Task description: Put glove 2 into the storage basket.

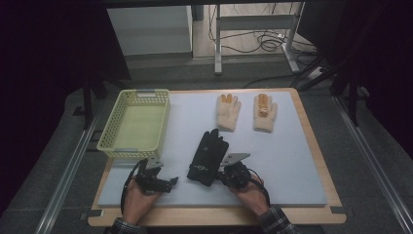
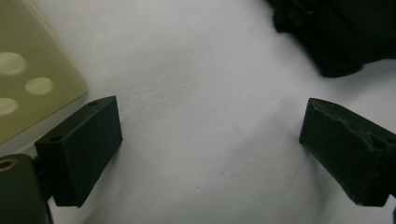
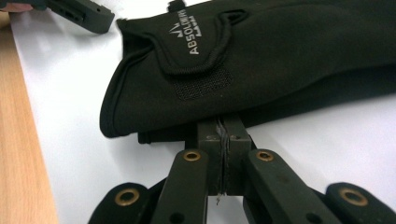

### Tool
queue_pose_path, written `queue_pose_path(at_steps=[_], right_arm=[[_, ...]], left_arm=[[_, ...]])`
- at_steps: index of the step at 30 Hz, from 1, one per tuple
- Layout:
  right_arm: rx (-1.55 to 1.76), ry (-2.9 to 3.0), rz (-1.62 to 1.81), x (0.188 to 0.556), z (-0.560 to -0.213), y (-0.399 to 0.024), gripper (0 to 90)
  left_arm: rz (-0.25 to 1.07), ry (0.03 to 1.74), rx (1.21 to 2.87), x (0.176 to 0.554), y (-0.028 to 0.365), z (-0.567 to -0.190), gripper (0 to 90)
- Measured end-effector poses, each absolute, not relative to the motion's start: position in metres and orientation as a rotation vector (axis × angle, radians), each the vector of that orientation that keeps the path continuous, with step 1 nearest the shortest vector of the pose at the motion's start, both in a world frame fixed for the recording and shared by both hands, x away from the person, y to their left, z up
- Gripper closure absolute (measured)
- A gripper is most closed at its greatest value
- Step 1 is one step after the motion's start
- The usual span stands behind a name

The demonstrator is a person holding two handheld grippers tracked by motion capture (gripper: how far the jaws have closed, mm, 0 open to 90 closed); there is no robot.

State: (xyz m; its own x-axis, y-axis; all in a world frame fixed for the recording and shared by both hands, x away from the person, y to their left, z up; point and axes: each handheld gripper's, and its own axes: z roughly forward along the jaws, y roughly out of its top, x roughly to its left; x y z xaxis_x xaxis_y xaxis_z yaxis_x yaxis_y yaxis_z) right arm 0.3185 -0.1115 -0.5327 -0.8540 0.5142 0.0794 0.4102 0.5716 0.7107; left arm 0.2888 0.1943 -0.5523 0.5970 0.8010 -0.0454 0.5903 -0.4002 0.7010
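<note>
Counting from above, I see one black glove (image 1: pixel 208 157) in the middle of the grey mat (image 1: pixel 292 161), two cream gloves (image 1: pixel 228 111) farther back, and one yellow basket (image 1: pixel 134 124) at the left. Up close, the right gripper (image 3: pixel 223 128) has its jaws pressed together at the black glove's cuff edge, whose white lettering is readable there. Nearby, the left gripper (image 2: pixel 210 140) hangs wide apart over bare mat, grasping nothing.
</note>
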Motion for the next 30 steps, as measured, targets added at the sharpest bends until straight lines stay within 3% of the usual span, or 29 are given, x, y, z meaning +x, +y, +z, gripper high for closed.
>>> queue_pose_path(at_steps=[11,24,30], right_arm=[[0.744,2.680,1.121,0.321,-0.531,-0.093,81.8],[0.852,2.567,1.143,0.329,-0.514,-0.141,65.4],[0.907,2.521,1.138,0.332,-0.509,-0.161,62.4]], left_arm=[[0.393,1.096,2.133,0.289,0.194,-0.552,6.0],[0.385,1.097,2.135,0.289,0.194,-0.552,6.6],[0.386,1.098,2.135,0.289,0.194,-0.552,6.4]])
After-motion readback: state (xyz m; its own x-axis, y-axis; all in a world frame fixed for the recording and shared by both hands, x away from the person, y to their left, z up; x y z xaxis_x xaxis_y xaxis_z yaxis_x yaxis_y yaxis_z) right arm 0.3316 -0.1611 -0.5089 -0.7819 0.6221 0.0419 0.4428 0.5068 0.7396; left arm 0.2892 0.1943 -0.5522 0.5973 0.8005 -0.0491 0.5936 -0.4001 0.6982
